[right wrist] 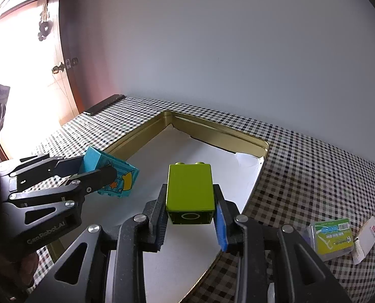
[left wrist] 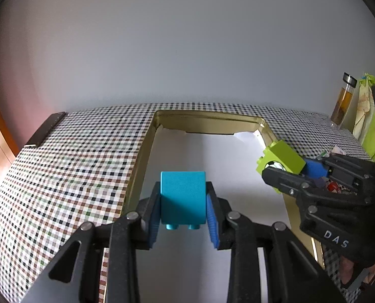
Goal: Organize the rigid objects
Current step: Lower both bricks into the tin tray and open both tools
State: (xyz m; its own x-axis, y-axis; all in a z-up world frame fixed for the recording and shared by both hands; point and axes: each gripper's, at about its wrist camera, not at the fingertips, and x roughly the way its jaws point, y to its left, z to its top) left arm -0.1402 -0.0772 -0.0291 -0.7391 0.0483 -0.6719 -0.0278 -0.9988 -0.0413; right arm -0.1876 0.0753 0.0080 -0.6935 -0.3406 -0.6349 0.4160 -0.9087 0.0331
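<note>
My left gripper is shut on a turquoise toy block, studs toward the camera, held above the white paper floor of a gold metal tray. In the right wrist view that same turquoise block shows a picture side, pinched by the left gripper over the tray's left part. My right gripper is shut on a lime-green toy block, studs pointing away, above the tray. From the left wrist view the green block hangs at the tray's right rim in the right gripper.
A checked cloth covers the table. A dark flat bar lies at its far left edge. A jar with amber liquid and a green bag stand at the far right. A small green packet and a tag lie right of the tray.
</note>
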